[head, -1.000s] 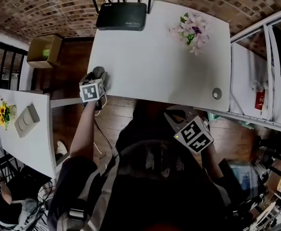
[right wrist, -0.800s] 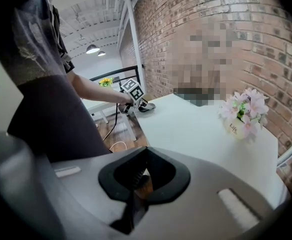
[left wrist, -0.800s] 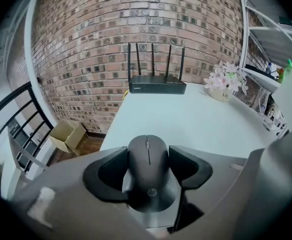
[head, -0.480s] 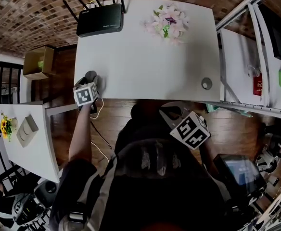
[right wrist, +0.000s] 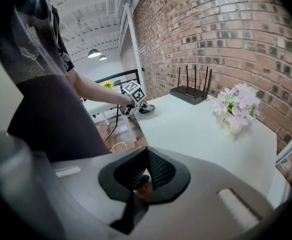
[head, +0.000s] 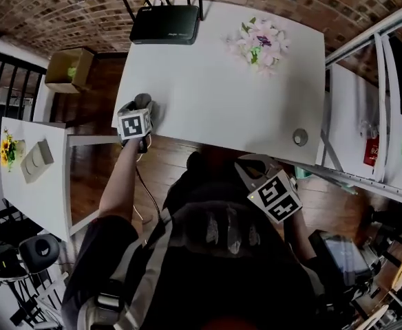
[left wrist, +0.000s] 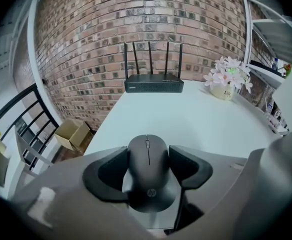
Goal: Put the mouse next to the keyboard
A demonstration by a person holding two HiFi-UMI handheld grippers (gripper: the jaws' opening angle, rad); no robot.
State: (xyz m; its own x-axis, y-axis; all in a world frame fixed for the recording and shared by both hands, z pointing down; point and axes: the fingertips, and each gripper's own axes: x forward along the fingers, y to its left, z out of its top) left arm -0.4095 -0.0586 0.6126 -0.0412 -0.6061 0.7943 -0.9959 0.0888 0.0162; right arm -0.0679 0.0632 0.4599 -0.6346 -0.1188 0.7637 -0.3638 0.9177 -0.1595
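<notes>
"Holding what in the left gripper (left wrist: pixel 147 158)?"

"My left fingers are clamped on the mouse (left wrist: pixel 147 176). It's matte black and rounded, with a scroll wheel down its middle. It sits at the near left corner of the table (left wrist: pixel 201 126), a smooth white top."

"And the right gripper (right wrist: pixel 145 176)?"

"Its ribbed black pads are pressed together, empty. I hold it off the table's near edge, by my body."

"Room to move?"

"Wide bare top ahead. A black router (left wrist: pixel 153 85) with four antennas stands at the far edge, and pale flowers (left wrist: pixel 227 78) in a pot at the far right."

"Any writing?"

"An hp logo on the mouse's back."
</notes>
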